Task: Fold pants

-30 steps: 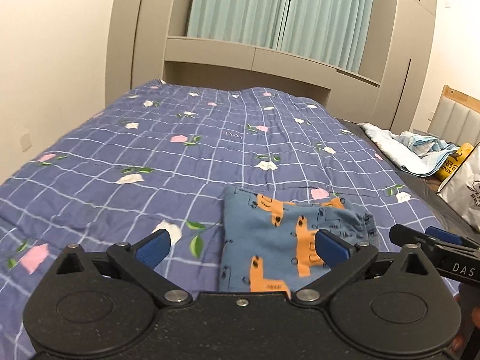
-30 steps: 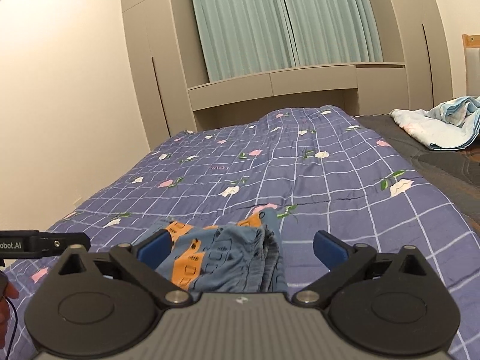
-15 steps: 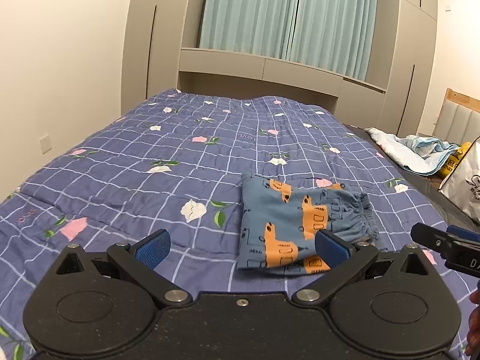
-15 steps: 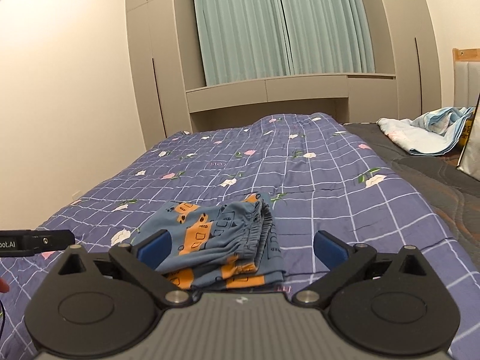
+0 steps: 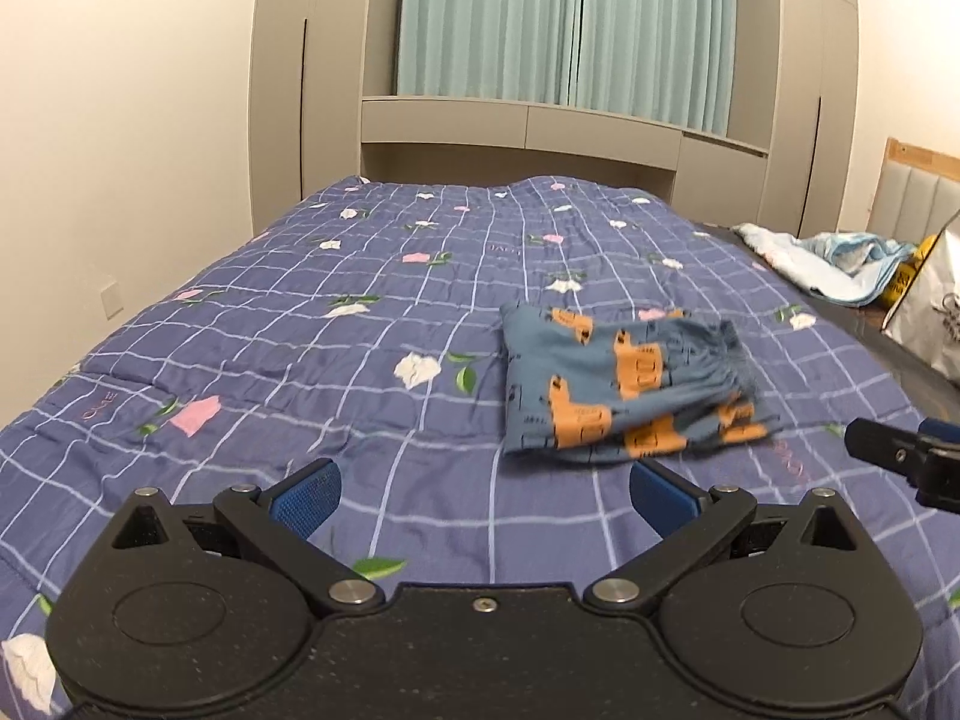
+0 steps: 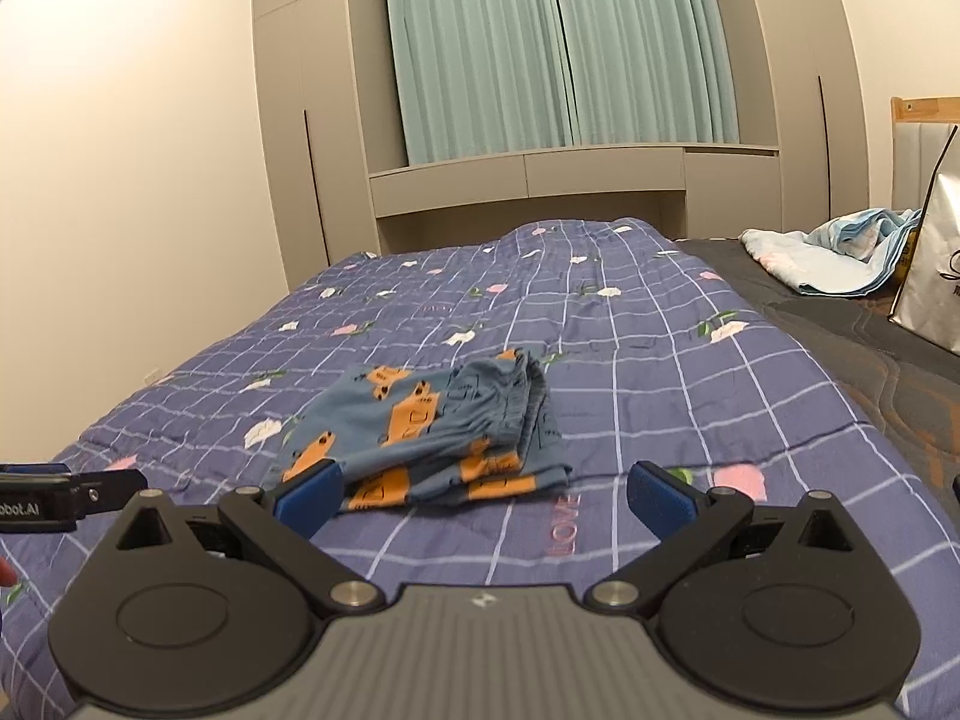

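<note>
Left wrist view: pants (image 5: 624, 387) folded on quilt (image 5: 336, 372) at 1 o'clock — my left gripper (image 5: 485, 495) and right gripper (image 6: 485, 495) both gaping wide, holding nothing.

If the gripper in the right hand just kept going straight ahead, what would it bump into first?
Most likely the folded pants, which lie on the quilt just ahead of the open right gripper, nearer its left finger. Depth is unclear, so it might pass above them.
</note>
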`<action>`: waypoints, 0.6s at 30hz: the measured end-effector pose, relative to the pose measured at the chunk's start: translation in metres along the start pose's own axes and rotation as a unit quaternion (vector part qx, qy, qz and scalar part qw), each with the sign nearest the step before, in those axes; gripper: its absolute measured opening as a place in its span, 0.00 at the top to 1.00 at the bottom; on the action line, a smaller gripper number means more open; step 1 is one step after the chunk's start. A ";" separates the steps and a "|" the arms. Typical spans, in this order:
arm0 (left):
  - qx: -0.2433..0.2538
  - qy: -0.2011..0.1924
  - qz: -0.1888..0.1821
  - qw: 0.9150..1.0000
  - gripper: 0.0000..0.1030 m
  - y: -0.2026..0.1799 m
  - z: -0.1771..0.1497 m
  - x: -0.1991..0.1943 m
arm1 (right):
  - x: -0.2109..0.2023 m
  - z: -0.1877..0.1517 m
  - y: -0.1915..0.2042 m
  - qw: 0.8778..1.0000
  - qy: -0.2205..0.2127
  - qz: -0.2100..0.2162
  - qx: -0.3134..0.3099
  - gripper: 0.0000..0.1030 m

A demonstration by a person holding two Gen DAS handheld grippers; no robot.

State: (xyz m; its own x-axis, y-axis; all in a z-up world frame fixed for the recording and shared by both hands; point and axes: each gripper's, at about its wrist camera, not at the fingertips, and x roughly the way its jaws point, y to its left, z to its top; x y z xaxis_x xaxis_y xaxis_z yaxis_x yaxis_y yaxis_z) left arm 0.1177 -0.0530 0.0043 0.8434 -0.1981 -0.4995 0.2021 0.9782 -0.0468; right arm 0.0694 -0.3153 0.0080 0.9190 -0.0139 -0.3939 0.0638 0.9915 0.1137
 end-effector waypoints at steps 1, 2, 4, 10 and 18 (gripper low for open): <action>0.001 0.000 0.000 1.000 0.01 0.000 -0.003 -0.002 | -0.003 -0.003 0.001 1.000 0.000 -0.001 -0.001 0.00; 0.001 0.000 0.000 1.000 0.01 0.000 -0.007 -0.004 | -0.006 -0.006 0.002 1.000 -0.002 -0.002 -0.002 0.00; 0.001 -0.001 0.000 1.000 0.01 0.001 -0.012 -0.007 | -0.012 -0.011 0.004 1.000 -0.008 -0.005 -0.003 0.00; -0.003 -0.006 -0.006 1.000 0.01 0.002 -0.025 -0.014 | -0.028 -0.029 0.010 0.999 -0.032 -0.017 -0.018 0.00; 0.006 -0.016 0.006 1.000 0.01 0.005 -0.035 -0.019 | -0.035 -0.039 0.012 0.998 -0.051 -0.027 -0.017 0.00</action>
State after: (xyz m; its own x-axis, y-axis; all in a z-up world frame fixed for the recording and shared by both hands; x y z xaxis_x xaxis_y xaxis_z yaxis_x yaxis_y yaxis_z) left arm 0.0854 -0.0425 -0.0170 0.8608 -0.1885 -0.4727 0.1979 0.9798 -0.0302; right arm 0.0229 -0.2976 -0.0128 0.9493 -0.0788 -0.3043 0.1024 0.9928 0.0622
